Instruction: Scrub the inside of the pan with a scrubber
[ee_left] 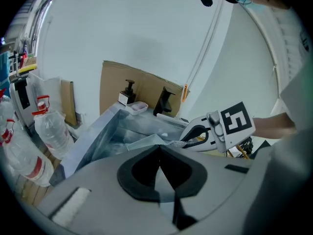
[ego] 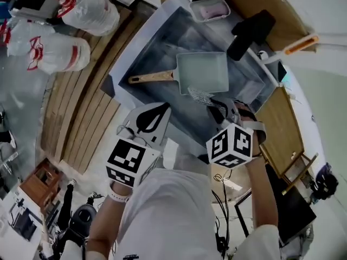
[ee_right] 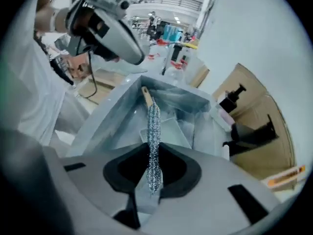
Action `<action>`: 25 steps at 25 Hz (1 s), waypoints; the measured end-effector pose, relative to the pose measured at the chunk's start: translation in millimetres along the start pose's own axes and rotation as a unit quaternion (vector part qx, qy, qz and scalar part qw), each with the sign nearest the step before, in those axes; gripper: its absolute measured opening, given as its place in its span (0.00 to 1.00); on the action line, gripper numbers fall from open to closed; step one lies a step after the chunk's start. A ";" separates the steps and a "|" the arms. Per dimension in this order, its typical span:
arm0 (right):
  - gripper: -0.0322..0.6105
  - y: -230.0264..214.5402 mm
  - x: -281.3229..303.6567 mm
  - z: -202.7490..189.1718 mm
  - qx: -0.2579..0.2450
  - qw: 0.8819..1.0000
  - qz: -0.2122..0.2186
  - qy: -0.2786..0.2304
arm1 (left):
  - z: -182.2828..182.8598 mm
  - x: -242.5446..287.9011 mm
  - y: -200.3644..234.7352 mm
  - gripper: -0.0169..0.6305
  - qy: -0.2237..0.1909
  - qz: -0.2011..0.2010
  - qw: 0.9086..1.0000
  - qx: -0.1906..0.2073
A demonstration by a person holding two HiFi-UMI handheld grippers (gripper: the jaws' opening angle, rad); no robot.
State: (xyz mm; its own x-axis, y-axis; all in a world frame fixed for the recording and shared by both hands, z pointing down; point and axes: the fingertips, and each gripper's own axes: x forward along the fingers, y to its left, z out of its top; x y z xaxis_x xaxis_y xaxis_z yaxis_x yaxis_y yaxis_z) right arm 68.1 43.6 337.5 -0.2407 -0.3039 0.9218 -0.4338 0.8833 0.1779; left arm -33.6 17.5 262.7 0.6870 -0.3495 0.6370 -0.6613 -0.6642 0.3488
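Pinching a steel-wool scrubber (ee_right: 153, 146) between its jaws, the right gripper (ee_right: 152, 175) hovers at the rim of the pan (ego: 209, 72) lying in the sink (ego: 146, 42); the left gripper (ee_left: 159, 160), jaws together and empty, could usefully pin the wooden handle (ego: 152, 78).

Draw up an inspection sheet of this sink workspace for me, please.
Surface: metal sink, with the pan lying in it.
Job's things: pale green square pan lies flat, its wooden handle pointing left in the head view. The steel scrubber is near the pan's edge; I cannot tell if they touch.
Clutter: pink dish at the sink's far corner, black fixture nearby, plastic jugs off to the left.
Tools: left tool shut, nothing between its jaws; right tool shut on the scrubber.
Cables: dark cables under the right arm.
Surroundings: wooden slats beside the sink, cardboard behind it.
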 end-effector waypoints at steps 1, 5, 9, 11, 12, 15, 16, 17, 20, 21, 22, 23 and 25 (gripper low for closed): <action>0.13 -1.7 -9.5 2.7 0.022 1.000 -0.011 -0.008 | 2.9 -4.6 -2.1 0.03 -0.004 -0.001 1.000 0.004; 0.13 -5.8 -51.6 14.1 0.113 0.992 -0.046 -0.041 | 13.9 -26.4 -10.1 0.03 -0.017 0.000 1.000 0.017; 0.13 -14.8 -96.7 23.2 0.196 0.970 -0.106 -0.096 | 25.1 -47.9 -16.5 0.03 -0.035 0.003 0.999 0.029; 0.13 -19.6 -119.6 29.6 0.229 0.955 -0.138 -0.131 | 28.9 -57.8 -18.9 0.03 -0.044 0.006 0.998 0.034; 0.13 -22.2 -130.7 30.8 0.244 0.947 -0.154 -0.145 | 30.8 -62.2 -20.1 0.03 -0.049 0.008 0.998 0.037; 0.13 -27.7 -162.2 28.3 0.287 0.920 -0.198 -0.178 | 35.6 -73.4 -25.1 0.03 -0.063 0.012 0.997 0.043; 0.13 -28.1 -171.6 26.5 0.299 0.912 -0.209 -0.188 | 36.9 -76.4 -27.1 0.03 -0.066 0.012 0.997 0.045; 0.13 -27.8 -180.3 24.5 0.310 0.904 -0.220 -0.197 | 38.1 -79.1 -29.2 0.03 -0.069 0.011 0.996 0.047; 0.13 -25.4 -202.5 16.9 0.337 0.880 -0.256 -0.218 | 42.2 -86.5 -35.3 0.03 -0.078 0.008 0.995 0.055; 0.13 -23.8 -209.0 13.9 0.347 0.871 -0.267 -0.225 | 43.6 -89.2 -37.3 0.03 -0.082 0.006 0.995 0.057; 0.13 -21.7 -214.8 11.1 0.358 0.861 -0.277 -0.232 | 45.1 -91.9 -39.3 0.03 -0.086 0.005 0.995 0.060; 0.13 -19.3 -220.1 8.4 0.368 0.852 -0.285 -0.239 | 46.7 -94.3 -41.2 0.03 -0.090 0.003 0.994 0.062; 0.13 -14.4 -228.5 3.5 0.389 0.835 -0.298 -0.252 | 50.3 -98.5 -43.8 0.03 -0.098 0.000 0.993 0.065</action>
State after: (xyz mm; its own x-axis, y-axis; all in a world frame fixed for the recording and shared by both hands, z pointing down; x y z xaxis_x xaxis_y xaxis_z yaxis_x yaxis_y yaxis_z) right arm 126.3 99.1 123.2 -0.0306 -0.8908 0.4534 -0.9921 0.0824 0.0948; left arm -57.1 47.8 150.1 0.7406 -0.4635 0.4865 -0.6257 -0.7396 0.2480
